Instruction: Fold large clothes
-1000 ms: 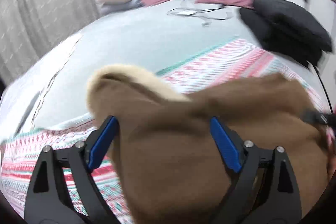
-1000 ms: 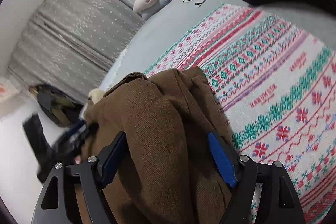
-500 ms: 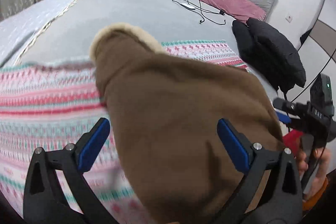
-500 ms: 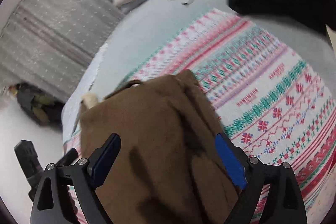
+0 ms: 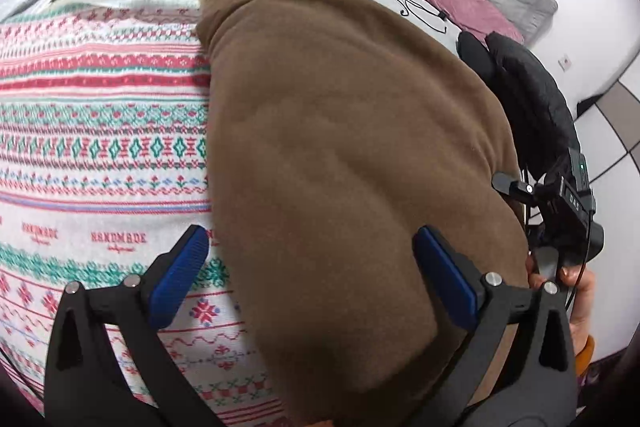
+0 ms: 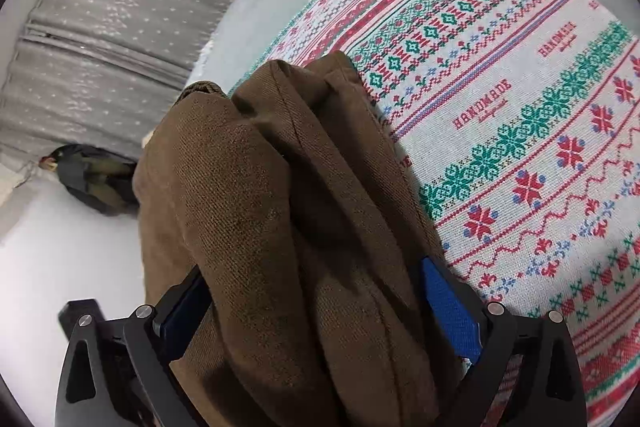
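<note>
Bed surface: patterned blanket (image 5: pixel 100 155) spread flat, brown garment (image 5: pixel 340 147) bunched on it, long axis running from lower centre to upper centre of left-wrist frame, fleece collar far end. Left gripper (image 5: pixel 312 275) spread wide, cloth between the jaws; grip probably loose, hard to confirm. Right gripper (image 6: pixel 316 311) likewise straddles folds at lower centre.

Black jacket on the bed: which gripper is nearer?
Right. In the left wrist view the right gripper sits just below the black jacket, at the brown garment's right edge; the left gripper is further back, left of it.
</note>
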The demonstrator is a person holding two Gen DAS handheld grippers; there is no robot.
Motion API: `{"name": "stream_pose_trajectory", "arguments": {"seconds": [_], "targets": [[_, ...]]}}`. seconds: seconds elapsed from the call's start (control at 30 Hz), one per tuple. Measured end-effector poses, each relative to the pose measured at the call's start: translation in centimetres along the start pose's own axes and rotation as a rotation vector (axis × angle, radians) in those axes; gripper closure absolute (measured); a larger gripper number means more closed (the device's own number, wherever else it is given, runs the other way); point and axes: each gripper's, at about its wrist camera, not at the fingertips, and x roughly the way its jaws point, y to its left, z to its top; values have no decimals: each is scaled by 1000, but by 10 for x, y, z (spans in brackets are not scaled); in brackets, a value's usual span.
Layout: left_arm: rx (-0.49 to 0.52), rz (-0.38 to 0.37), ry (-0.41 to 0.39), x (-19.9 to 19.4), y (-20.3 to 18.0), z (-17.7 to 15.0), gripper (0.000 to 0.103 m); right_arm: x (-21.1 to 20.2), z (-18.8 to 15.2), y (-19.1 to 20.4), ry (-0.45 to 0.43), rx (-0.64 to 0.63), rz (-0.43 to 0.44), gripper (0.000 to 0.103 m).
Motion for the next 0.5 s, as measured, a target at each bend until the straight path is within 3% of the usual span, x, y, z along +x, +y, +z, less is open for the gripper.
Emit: {"name": "stream_pose_trajectory", "arguments": {"seconds": [0.5], "targets": [[-185, -170, 98, 13, 30, -13, 0, 16, 11, 9, 155, -116, 46, 0]]}}
